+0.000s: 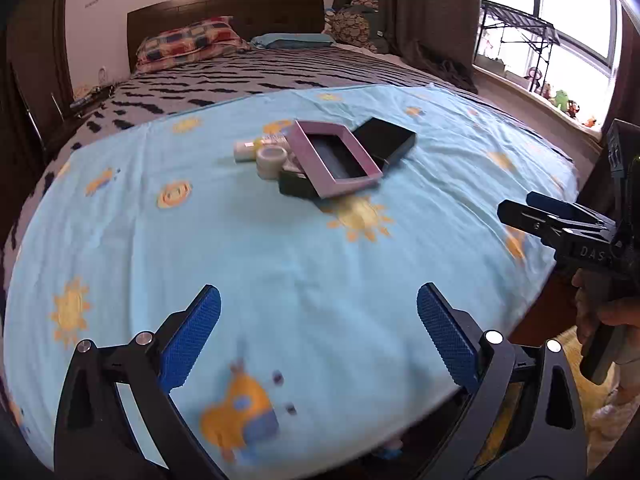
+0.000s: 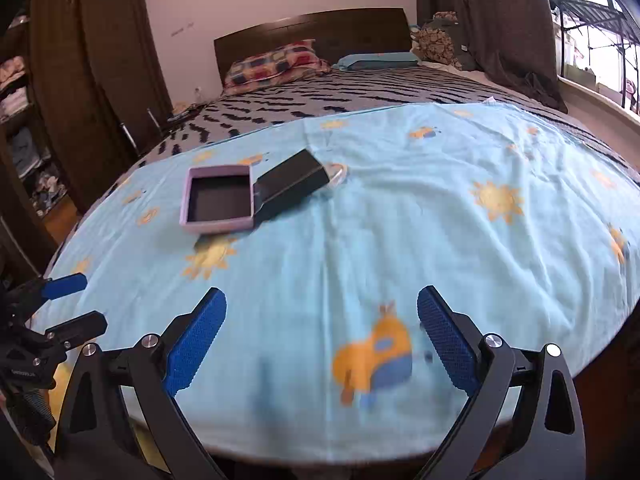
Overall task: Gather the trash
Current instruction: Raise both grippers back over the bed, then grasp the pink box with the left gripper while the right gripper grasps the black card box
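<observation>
A small heap of trash lies mid-bed on the light blue sheet (image 1: pixel 280 264): a pink open box (image 1: pixel 334 158), a black box (image 1: pixel 384 140) leaning on it, another black piece (image 1: pixel 296 186) under it, a white tape roll (image 1: pixel 271 160) and a white tube (image 1: pixel 256 146). In the right wrist view the pink box (image 2: pixel 218 199) and black box (image 2: pixel 292 186) lie ahead to the left, with a clear wrapper (image 2: pixel 338 174) behind. My left gripper (image 1: pixel 318 332) is open and empty, well short of the heap. My right gripper (image 2: pixel 322 334) is open and empty; it also shows in the left wrist view (image 1: pixel 520 206).
The bed runs back to a dark headboard (image 1: pixel 224 12) with a patterned pillow (image 1: pixel 188 42) and a blue pillow (image 1: pixel 294 40). A window with a metal rack (image 1: pixel 516 36) is on the right. A wardrobe (image 2: pixel 92 80) and shelves with clothes stand on the left.
</observation>
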`<state>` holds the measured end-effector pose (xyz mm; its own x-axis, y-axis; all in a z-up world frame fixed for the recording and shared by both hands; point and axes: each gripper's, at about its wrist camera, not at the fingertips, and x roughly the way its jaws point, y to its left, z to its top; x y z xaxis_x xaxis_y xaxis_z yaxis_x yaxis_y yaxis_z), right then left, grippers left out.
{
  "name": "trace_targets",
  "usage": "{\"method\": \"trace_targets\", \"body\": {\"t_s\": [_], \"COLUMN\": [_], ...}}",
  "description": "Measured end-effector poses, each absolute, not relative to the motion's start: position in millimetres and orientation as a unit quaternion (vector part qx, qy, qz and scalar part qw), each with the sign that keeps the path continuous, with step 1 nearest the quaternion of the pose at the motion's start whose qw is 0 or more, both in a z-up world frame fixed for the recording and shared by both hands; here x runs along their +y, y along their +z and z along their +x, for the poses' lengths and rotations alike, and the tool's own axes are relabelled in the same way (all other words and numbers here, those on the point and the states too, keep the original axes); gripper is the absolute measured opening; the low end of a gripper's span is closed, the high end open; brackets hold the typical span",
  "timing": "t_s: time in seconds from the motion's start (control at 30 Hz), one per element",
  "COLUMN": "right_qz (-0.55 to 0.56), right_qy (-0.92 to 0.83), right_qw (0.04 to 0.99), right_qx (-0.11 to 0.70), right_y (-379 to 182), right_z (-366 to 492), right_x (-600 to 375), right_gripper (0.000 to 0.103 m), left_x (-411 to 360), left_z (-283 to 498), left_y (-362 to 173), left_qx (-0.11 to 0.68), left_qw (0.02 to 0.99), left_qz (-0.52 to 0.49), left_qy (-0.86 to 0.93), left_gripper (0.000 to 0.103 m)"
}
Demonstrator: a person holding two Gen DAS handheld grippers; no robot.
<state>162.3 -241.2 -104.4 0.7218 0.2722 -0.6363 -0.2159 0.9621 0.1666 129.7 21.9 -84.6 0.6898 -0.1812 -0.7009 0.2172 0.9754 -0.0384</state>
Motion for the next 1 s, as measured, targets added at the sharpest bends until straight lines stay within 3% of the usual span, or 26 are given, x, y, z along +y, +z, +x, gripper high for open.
{"method": "trace_targets", "body": {"t_s": [0.2, 0.5, 0.73, 1.0], "right_qz": [0.047, 0.070, 0.096, 0.103], "right_qy": [0.129, 0.147, 0.160, 0.171], "right_qw": [0.926, 0.914, 0.898, 0.895], "right_qx": [0.351, 0.372, 0.399, 0.400], "right_y": [-105, -109, -123, -121], "right_z": [213, 268, 293, 301], "right_x": [-230, -219, -213, -204], "right_gripper": [0.096, 0.067, 0.061, 0.044], "left_x": [19, 5, 1, 1], "left_z": [173, 230, 246, 254], "left_y": [-80, -88, -99, -100], "left_qx": [0.372, 0.392, 0.408, 0.416], "left_qw": [0.922, 0.914, 0.906, 0.903], "left_qz": [0.018, 0.010, 0.007, 0.015], "left_qy": [-0.105, -0.106, -0.108, -0.102], "left_gripper": [0.085, 0.057, 0.055, 0.022]}}
